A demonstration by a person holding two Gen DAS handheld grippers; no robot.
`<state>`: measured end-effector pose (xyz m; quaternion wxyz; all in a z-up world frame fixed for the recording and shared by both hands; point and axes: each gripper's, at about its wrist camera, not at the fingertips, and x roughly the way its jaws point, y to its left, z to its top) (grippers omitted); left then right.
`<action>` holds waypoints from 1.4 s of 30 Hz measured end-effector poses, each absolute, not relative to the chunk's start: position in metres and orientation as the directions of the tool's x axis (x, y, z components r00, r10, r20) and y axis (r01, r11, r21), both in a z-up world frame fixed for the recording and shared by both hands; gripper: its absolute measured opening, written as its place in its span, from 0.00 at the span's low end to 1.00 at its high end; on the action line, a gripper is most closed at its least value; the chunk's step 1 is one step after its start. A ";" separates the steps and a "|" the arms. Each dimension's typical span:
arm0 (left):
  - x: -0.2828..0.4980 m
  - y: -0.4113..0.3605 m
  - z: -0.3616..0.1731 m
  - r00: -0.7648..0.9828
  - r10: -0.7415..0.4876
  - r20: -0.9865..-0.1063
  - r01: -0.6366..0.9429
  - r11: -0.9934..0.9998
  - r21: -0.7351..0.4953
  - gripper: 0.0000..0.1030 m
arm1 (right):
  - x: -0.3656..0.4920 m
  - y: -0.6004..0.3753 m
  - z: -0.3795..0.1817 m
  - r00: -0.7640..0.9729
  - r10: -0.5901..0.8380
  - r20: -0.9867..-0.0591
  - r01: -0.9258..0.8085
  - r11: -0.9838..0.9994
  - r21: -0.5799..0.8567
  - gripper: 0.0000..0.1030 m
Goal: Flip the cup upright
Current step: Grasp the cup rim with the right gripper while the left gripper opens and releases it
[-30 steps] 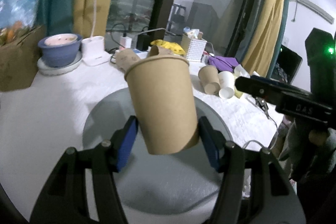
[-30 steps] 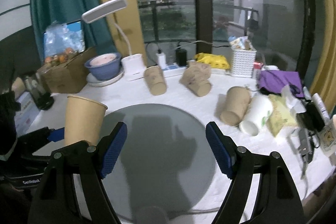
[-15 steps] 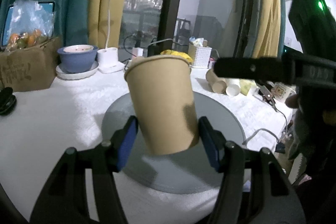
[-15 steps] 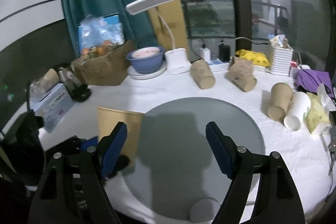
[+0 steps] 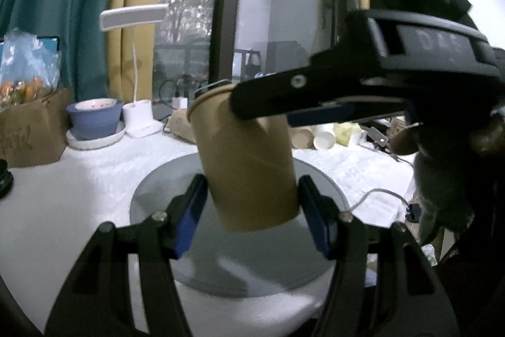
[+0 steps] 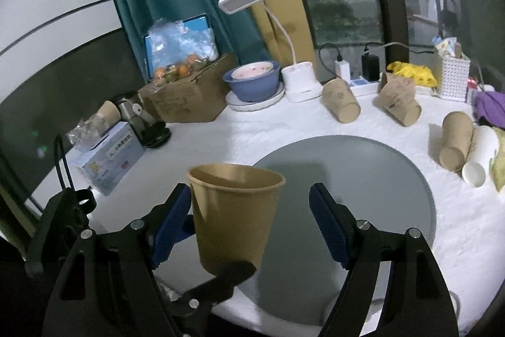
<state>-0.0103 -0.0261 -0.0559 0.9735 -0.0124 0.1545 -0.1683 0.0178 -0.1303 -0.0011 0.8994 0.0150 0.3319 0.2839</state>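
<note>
A brown paper cup (image 5: 249, 166) is held upright, mouth up, between the blue pads of my left gripper (image 5: 252, 210), above the grey round mat (image 5: 157, 188). In the right wrist view the same cup (image 6: 233, 213) stands between the open fingers of my right gripper (image 6: 252, 220), nearer the left pad, with the left gripper's fingers (image 6: 217, 283) at its base. The right gripper's black body (image 5: 378, 84) crosses in front of the cup's rim in the left wrist view.
Several paper cups lie on their sides on the white cloth: two at the back (image 6: 341, 103) (image 6: 401, 103), a brown one (image 6: 454, 144) and a white one (image 6: 479, 157) at the right. A desk lamp (image 6: 300, 81), blue bowl (image 6: 252, 81), cardboard box (image 6: 186, 97) and tissue box (image 6: 107, 153) stand at the back and left.
My right gripper has swung in over the held cup, so the cup now sits between its open fingers. My left gripper still holds the cup upright.
</note>
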 end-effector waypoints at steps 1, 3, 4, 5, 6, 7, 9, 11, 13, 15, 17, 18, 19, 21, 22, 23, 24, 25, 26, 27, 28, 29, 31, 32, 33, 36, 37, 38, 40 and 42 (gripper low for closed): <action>-0.012 -0.027 -0.055 0.897 -0.333 -0.290 0.328 0.942 -0.067 0.59 | 0.018 -0.130 -0.001 0.611 0.530 -0.588 -0.508 0.832 0.223 0.78; -0.015 -0.030 -0.054 0.900 -0.339 -0.275 0.338 0.940 -0.052 0.59 | 0.018 -0.130 -0.002 0.599 0.544 -0.588 -0.516 0.823 0.235 0.78; -0.016 -0.031 -0.054 0.900 -0.341 -0.270 0.342 0.939 -0.044 0.59 | 0.018 -0.130 -0.002 0.595 0.548 -0.587 -0.520 0.820 0.240 0.78; -0.018 -0.032 -0.053 0.901 -0.345 -0.264 0.348 0.937 -0.037 0.59 | 0.017 -0.130 -0.002 0.591 0.551 -0.589 -0.520 0.818 0.244 0.78; -0.019 -0.032 -0.052 0.901 -0.348 -0.261 0.352 0.936 -0.033 0.59 | 0.017 -0.130 -0.002 0.588 0.552 -0.591 -0.520 0.818 0.246 0.78; -0.020 -0.033 -0.052 0.901 -0.350 -0.257 0.355 0.935 -0.029 0.59 | 0.017 -0.130 -0.002 0.585 0.555 -0.591 -0.522 0.816 0.249 0.78; -0.021 -0.035 -0.051 0.900 -0.355 -0.253 0.362 0.932 -0.020 0.59 | 0.018 -0.130 -0.003 0.579 0.558 -0.594 -0.525 0.813 0.252 0.78; -0.022 -0.036 -0.050 0.899 -0.358 -0.251 0.367 0.930 -0.014 0.59 | 0.018 -0.129 -0.003 0.573 0.565 -0.594 -0.530 0.808 0.258 0.78; -0.023 -0.036 -0.050 0.899 -0.361 -0.247 0.370 0.929 -0.010 0.59 | 0.017 -0.128 -0.002 0.569 0.571 -0.592 -0.535 0.804 0.261 0.78; -0.025 -0.036 -0.050 0.900 -0.362 -0.243 0.372 0.928 -0.006 0.59 | 0.018 -0.127 -0.003 0.563 0.575 -0.593 -0.540 0.800 0.263 0.76; -0.025 -0.037 -0.050 0.901 -0.361 -0.241 0.372 0.928 0.000 0.59 | 0.019 -0.127 -0.003 0.552 0.586 -0.593 -0.548 0.791 0.271 0.73; -0.025 -0.037 -0.050 0.902 -0.361 -0.238 0.372 0.928 0.002 0.59 | 0.019 -0.127 -0.004 0.554 0.582 -0.596 -0.547 0.793 0.267 0.72; -0.026 -0.037 -0.050 0.903 -0.358 -0.237 0.370 0.929 0.005 0.59 | 0.019 -0.127 -0.004 0.550 0.586 -0.595 -0.549 0.791 0.271 0.71; -0.027 -0.037 -0.051 0.905 -0.356 -0.234 0.367 0.930 0.005 0.59 | 0.020 -0.128 -0.004 0.551 0.585 -0.596 -0.547 0.792 0.271 0.67; -0.027 -0.037 -0.051 0.904 -0.356 -0.235 0.367 0.930 0.004 0.59 | 0.020 -0.127 -0.004 0.550 0.585 -0.595 -0.547 0.791 0.272 0.67; -0.027 -0.037 -0.051 0.905 -0.356 -0.235 0.367 0.930 0.003 0.60 | 0.020 -0.128 -0.004 0.549 0.587 -0.595 -0.548 0.790 0.275 0.67; -0.027 -0.038 -0.051 0.905 -0.355 -0.236 0.366 0.931 0.004 0.60 | 0.020 -0.128 -0.004 0.548 0.588 -0.595 -0.548 0.790 0.276 0.66; -0.027 -0.038 -0.051 0.905 -0.354 -0.237 0.366 0.931 0.005 0.60 | 0.020 -0.128 -0.004 0.549 0.587 -0.595 -0.548 0.790 0.274 0.66; -0.027 -0.038 -0.051 0.904 -0.354 -0.238 0.366 0.931 0.005 0.60 | 0.020 -0.128 -0.004 0.549 0.586 -0.596 -0.548 0.791 0.273 0.66; -0.026 -0.038 -0.051 0.904 -0.353 -0.240 0.365 0.931 0.006 0.60 | 0.020 -0.128 -0.004 0.549 0.586 -0.595 -0.548 0.791 0.273 0.66; -0.026 -0.038 -0.051 0.905 -0.351 -0.241 0.364 0.931 0.007 0.60 | 0.021 -0.128 -0.004 0.549 0.587 -0.595 -0.548 0.790 0.275 0.66; -0.026 -0.038 -0.051 0.905 -0.351 -0.241 0.364 0.931 0.008 0.60 | 0.021 -0.128 -0.005 0.549 0.588 -0.595 -0.547 0.790 0.276 0.66; -0.026 -0.038 -0.051 0.900 -0.354 -0.252 0.367 0.930 0.003 0.66 | 0.021 -0.128 -0.004 0.551 0.585 -0.595 -0.546 0.792 0.273 0.65; -0.025 -0.038 -0.052 0.898 -0.356 -0.258 0.368 0.930 -0.002 0.68 | 0.022 -0.128 -0.005 0.554 0.583 -0.594 -0.544 0.794 0.273 0.65; -0.023 -0.038 -0.052 0.896 -0.358 -0.264 0.369 0.929 -0.008 0.69 | 0.023 -0.129 -0.005 0.556 0.582 -0.593 -0.540 0.796 0.274 0.65; -0.020 -0.038 -0.055 0.883 -0.367 -0.293 0.377 0.926 -0.025 0.69 | 0.024 -0.131 -0.005 0.571 0.573 -0.588 -0.530 0.804 0.268 0.65; -0.020 -0.037 -0.056 0.880 -0.368 -0.299 0.377 0.926 -0.029 0.69 | 0.024 -0.132 -0.004 0.584 0.562 -0.586 -0.524 0.812 0.258 0.65; -0.020 -0.037 -0.057 0.879 -0.369 -0.302 0.377 0.926 -0.033 0.69 | 0.024 -0.133 -0.003 0.592 0.555 -0.584 -0.519 0.817 0.250 0.65; -0.020 -0.036 -0.058 0.875 -0.369 -0.312 0.376 0.926 -0.041 0.69 | 0.024 -0.135 -0.001 0.614 0.537 -0.579 -0.509 0.830 0.230 0.65; -0.018 -0.035 -0.060 0.872 -0.366 -0.326 0.370 0.928 -0.051 0.69 | 0.025 -0.137 0.000 0.640 0.508 -0.576 -0.494 0.847 0.198 0.65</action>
